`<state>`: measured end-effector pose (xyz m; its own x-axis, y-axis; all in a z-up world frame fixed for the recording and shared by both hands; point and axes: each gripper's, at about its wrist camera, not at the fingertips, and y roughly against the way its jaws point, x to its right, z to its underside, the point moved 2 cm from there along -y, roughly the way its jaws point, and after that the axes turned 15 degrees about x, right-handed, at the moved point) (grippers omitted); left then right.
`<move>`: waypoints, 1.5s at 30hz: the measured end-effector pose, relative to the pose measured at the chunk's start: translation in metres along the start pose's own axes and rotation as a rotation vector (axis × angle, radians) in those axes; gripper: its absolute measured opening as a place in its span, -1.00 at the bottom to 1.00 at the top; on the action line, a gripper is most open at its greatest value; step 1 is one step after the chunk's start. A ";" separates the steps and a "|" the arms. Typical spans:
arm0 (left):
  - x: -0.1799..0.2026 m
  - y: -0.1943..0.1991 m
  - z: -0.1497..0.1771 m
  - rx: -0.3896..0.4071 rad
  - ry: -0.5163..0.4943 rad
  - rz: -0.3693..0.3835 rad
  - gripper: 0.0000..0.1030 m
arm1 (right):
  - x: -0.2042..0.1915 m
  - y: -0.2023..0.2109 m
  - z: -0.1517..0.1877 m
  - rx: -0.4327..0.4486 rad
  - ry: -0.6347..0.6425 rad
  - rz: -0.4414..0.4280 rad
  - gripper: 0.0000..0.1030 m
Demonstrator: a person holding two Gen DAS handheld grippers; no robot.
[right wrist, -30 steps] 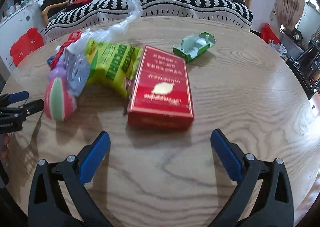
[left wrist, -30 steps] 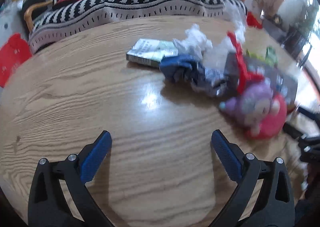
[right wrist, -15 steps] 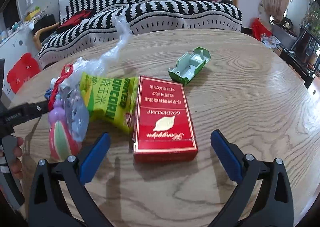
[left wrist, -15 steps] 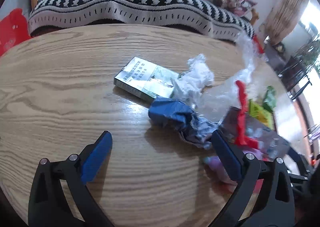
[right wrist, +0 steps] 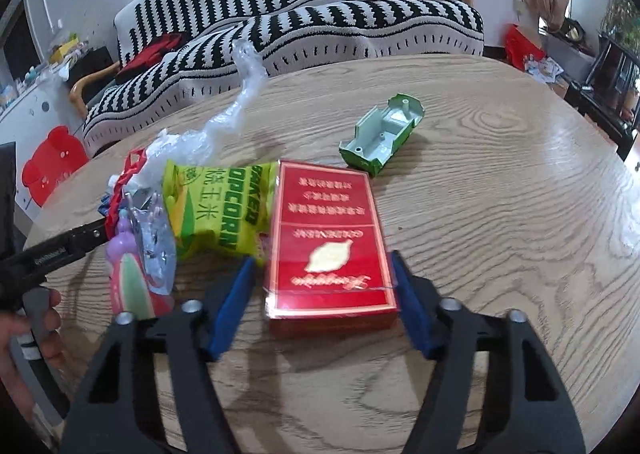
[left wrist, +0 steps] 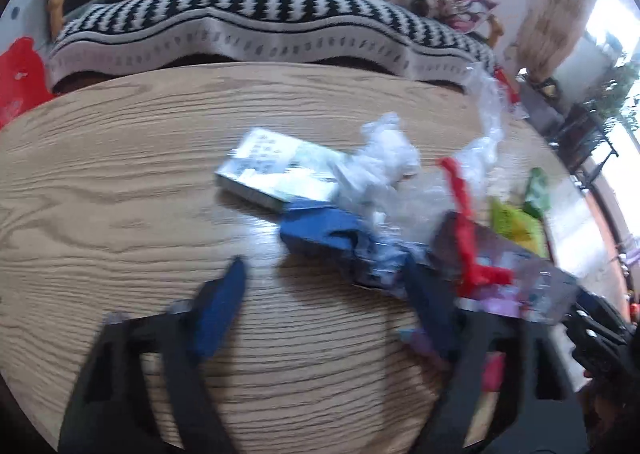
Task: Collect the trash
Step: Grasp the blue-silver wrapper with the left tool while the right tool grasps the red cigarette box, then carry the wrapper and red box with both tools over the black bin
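Trash lies on a round wooden table (right wrist: 500, 214). In the right wrist view my right gripper (right wrist: 322, 306) is open, its blue pads either side of the near end of a red cigarette box (right wrist: 328, 242). A yellow-green popcorn bag (right wrist: 216, 210), a green plastic piece (right wrist: 384, 132) and a clear bag (right wrist: 224, 122) lie beyond. In the left wrist view my left gripper (left wrist: 328, 294) is open, just before a crumpled blue wrapper (left wrist: 332, 234). A pale box (left wrist: 276, 168), white crumpled tissue (left wrist: 384, 158) and a red-trimmed package (left wrist: 480, 254) lie close by.
A pink and purple toy in clear packaging (right wrist: 136, 266) lies left of the popcorn bag. A black-and-white striped sofa (right wrist: 300, 22) stands behind the table. A red bear-shaped stool (right wrist: 48, 166) is at the left. The left gripper's arm (right wrist: 52, 250) reaches in there.
Both grippers have moved forward and their jaws have narrowed. The right one now straddles the red box. The left one has come up to the blue wrapper.
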<state>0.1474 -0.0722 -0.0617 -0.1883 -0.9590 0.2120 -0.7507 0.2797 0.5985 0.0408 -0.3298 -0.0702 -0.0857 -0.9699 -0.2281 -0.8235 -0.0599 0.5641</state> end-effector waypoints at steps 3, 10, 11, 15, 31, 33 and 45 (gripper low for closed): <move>0.003 0.005 0.000 0.004 0.059 0.053 -0.63 | 0.001 0.006 0.000 0.001 -0.016 -0.016 0.14; 0.000 0.030 -0.007 0.037 0.045 0.030 -0.64 | 0.017 0.028 -0.003 0.041 0.006 0.048 0.13; -0.003 0.034 -0.008 0.034 0.053 0.025 -0.64 | 0.022 0.031 -0.002 0.042 0.003 0.059 0.13; -0.007 0.052 -0.010 0.036 0.031 0.002 -0.65 | 0.036 0.038 0.002 0.036 -0.006 0.092 0.13; -0.023 0.131 -0.007 0.103 -0.006 -0.010 -0.65 | 0.031 0.062 0.011 0.040 0.031 0.137 0.14; -0.025 0.141 -0.005 0.107 -0.031 -0.009 -0.65 | 0.029 0.065 0.011 0.044 0.030 0.131 0.14; -0.020 0.147 0.025 0.027 -0.126 0.031 -0.65 | 0.018 0.060 0.013 0.006 0.053 0.105 0.14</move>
<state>0.0254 -0.0129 0.0024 -0.2882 -0.9487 0.1301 -0.7599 0.3093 0.5717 -0.0179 -0.3478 -0.0509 -0.1424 -0.9818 -0.1256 -0.8149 0.0443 0.5780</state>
